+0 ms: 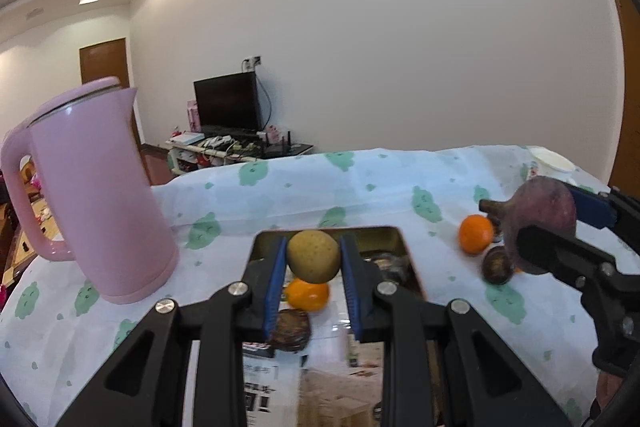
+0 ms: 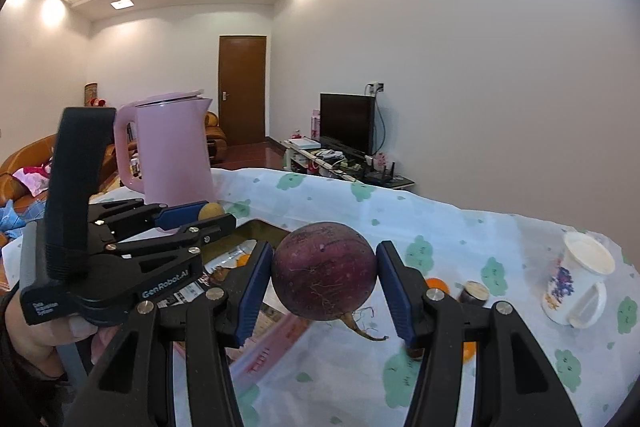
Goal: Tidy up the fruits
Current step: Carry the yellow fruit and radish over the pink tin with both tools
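My left gripper (image 1: 314,257) is shut on a yellow-green round fruit (image 1: 313,255) and holds it above a shiny metal tray (image 1: 382,237). An orange (image 1: 308,294) and a dark brown fruit (image 1: 289,330) lie in the tray below it. My right gripper (image 2: 325,273) is shut on a purple round root with a tail (image 2: 325,271), raised above the cloth to the right of the tray (image 2: 256,231); it also shows in the left wrist view (image 1: 540,219). Another orange (image 1: 475,233) and a dark round fruit (image 1: 497,265) lie on the cloth.
A tall pink kettle (image 1: 96,195) stands left of the tray. A white floral mug (image 2: 576,281) stands at the right. The table carries a white cloth with green shapes (image 1: 304,183). Beyond are a TV stand and a wall.
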`<action>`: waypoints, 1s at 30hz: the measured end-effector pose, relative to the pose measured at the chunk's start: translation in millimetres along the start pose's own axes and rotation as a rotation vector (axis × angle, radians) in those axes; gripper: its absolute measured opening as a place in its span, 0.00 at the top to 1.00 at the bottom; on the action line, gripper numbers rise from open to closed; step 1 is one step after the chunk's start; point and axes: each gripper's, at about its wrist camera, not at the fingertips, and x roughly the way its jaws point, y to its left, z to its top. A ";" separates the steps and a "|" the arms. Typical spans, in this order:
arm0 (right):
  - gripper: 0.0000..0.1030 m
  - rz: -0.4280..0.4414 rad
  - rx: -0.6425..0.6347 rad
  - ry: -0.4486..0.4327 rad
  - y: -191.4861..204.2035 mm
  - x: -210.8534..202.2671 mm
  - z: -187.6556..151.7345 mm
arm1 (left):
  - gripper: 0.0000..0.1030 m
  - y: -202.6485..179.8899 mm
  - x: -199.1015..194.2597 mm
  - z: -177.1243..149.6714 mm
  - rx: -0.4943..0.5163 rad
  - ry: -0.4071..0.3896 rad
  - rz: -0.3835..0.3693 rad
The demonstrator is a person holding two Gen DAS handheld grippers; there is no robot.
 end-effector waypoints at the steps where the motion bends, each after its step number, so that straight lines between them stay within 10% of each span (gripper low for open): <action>1: 0.46 0.009 -0.003 0.003 2.1 4.1 0.4 | 0.73 3.9 1.8 0.0 -0.008 0.006 -0.001; 30: 0.46 0.112 -0.020 0.135 33.6 61.2 -10.9 | 0.73 26.5 35.5 -17.8 -0.027 0.185 0.025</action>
